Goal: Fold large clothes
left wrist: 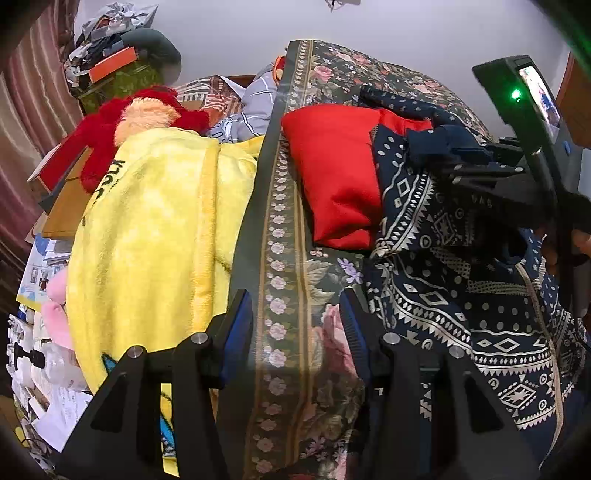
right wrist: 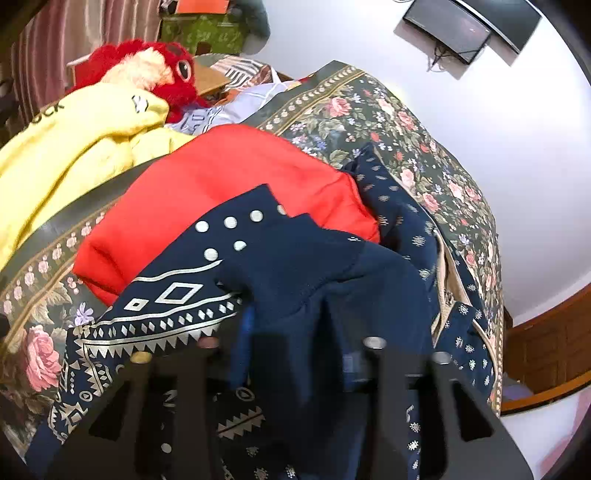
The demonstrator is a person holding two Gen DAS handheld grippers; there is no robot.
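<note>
A navy garment with a silver geometric print (left wrist: 461, 295) lies crumpled on a floral bedspread (left wrist: 288, 258). It partly covers a folded red cloth (left wrist: 332, 166). In the left wrist view, my left gripper (left wrist: 295, 306) stands open over the bedspread's border, just left of the garment, with nothing between its fingers. My right gripper (left wrist: 443, 147) is at the far right, pinching a plain navy part of the garment. In the right wrist view, that gripper (right wrist: 295, 332) is shut on a bunched fold of the navy garment (right wrist: 280, 266), which hides the fingertips. The red cloth (right wrist: 221, 184) lies behind.
A yellow fleece blanket (left wrist: 155, 221) and a red plush toy (left wrist: 155, 110) lie left of the bedspread. Boxes, papers and books (left wrist: 48, 288) crowd the far left by a curtain. A screen (right wrist: 465, 26) hangs on the white wall, and wooden furniture (right wrist: 546, 343) stands at the right.
</note>
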